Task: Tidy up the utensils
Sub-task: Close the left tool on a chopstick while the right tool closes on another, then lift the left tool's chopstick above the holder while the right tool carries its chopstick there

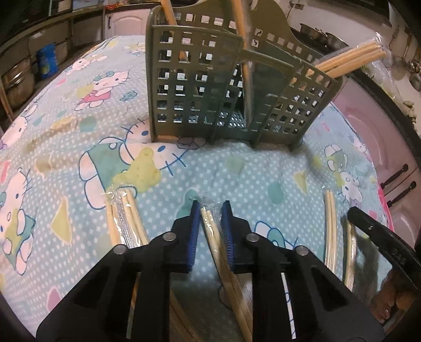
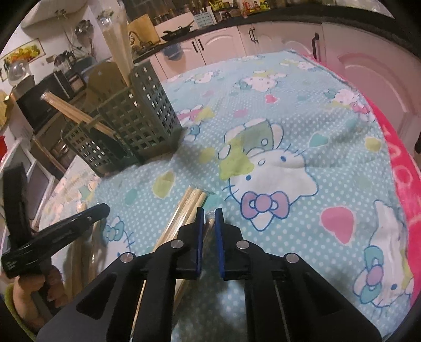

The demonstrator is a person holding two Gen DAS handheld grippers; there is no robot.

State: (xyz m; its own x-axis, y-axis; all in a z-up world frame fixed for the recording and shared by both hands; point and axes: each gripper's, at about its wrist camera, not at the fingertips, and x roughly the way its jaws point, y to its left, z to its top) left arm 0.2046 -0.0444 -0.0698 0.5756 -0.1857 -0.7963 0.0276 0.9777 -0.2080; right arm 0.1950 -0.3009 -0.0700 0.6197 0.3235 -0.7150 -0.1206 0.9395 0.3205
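— What have my grippers got?

— My left gripper [image 1: 210, 210] is clamped on a plastic-wrapped chopstick pair [image 1: 209, 221], bottom centre; its lower end is hidden under the fingers. My right gripper [image 2: 209, 218] is pinched nearly closed around another wrapped pair [image 2: 209, 226], mostly hidden.

— And the holder?

— The green slotted caddy [image 1: 200, 86] stands at top centre on the cartoon-print cloth [image 1: 236, 171], chopsticks poking out, tips cut off. More wrapped pairs [image 1: 126, 218] lie lower left.

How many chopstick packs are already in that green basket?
3: left pack at the back corner, middle pack upright, right pack leaning out of the basket. More may be hidden.
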